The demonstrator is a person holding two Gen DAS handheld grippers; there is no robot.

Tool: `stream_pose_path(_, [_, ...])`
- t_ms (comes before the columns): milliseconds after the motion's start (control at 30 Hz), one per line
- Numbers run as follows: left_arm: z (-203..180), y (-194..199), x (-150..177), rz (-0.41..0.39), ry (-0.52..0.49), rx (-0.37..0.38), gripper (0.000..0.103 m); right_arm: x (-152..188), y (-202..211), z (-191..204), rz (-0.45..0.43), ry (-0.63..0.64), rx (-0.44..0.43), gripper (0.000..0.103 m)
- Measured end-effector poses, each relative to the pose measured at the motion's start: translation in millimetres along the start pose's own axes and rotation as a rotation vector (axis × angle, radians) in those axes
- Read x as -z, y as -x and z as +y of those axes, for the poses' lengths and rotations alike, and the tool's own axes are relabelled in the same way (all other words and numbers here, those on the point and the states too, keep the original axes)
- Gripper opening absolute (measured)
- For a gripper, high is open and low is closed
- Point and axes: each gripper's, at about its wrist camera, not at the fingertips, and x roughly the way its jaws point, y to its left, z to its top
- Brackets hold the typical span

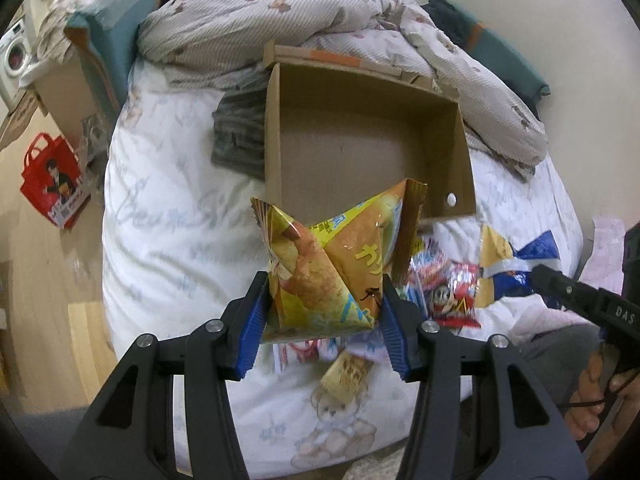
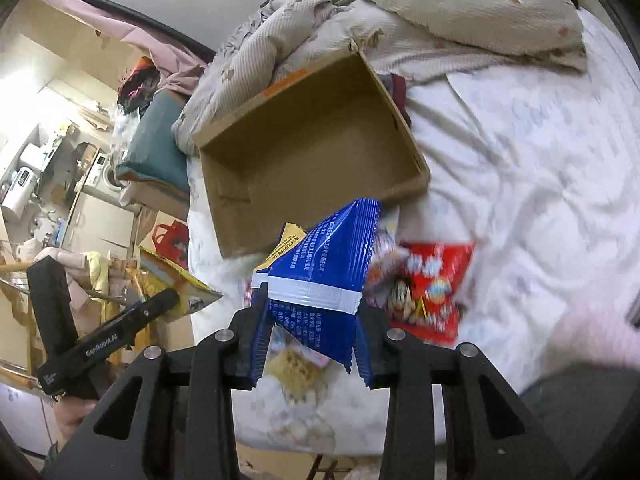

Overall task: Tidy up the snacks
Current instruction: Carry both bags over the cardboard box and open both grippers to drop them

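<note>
My left gripper (image 1: 324, 304) is shut on a yellow-orange snack bag (image 1: 336, 256) and holds it above the bed, just in front of an empty open cardboard box (image 1: 360, 148). My right gripper (image 2: 312, 320) is shut on a blue snack bag (image 2: 324, 276), held up near the box's (image 2: 312, 152) front edge. The blue bag also shows in the left wrist view (image 1: 516, 264), with the right gripper's body at the right edge. On the sheet lie a red snack bag (image 2: 432, 292), a small yellow packet (image 2: 292, 364) and several other packets (image 1: 448, 292).
A crumpled beige duvet (image 1: 280, 28) lies behind the box. A grey cloth (image 1: 236, 136) sits at the box's left side. A teal pillow (image 1: 108, 40) is at the bed's far left. A red bag (image 1: 52, 184) stands on the wooden floor left of the bed.
</note>
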Motion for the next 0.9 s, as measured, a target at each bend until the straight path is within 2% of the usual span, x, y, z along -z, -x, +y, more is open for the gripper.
stream_pose_path(200, [-13.8, -22.2, -34.4, -0.024, -0.075, -0.043, 0.048, -39.9, -24.1, 8.2, -0.013, 0.052, 0.035, 0.037])
stream_pose_path(367, [-17.3, -53.9, -54.7, -0.002, -0.087, -0.067, 0.048, -69.5, -57.7, 11.2, -0.020, 0.080, 0.095, 0.037])
stream_pose_path(500, [-23.9, -80.4, -61.1, 0.003, -0.145, -0.129, 0.048, -84.6, -86.3, 3.2, -0.016, 0.075, 0.111, 0.037])
stream_pose_path(667, [-20.1, -101.5, -65.9, -0.014, -0.149, -0.097, 0.048, -88.4, -110.0, -10.5, -0.008, 0.052, 0.096, 0.037])
stream_pose_path(800, [-27.1, -107.2, -60.1, -0.037, -0.213, -0.121, 0.048, -86.5, -121.2, -10.0, 0.011, 0.070, 0.116, 0.037])
stream_pose_path(900, [-28.4, -109.9, -59.1, -0.046, -0.217, -0.118, 0.048, -87.2, -127.1, -8.5, 0.019, 0.085, 0.122, 0.037])
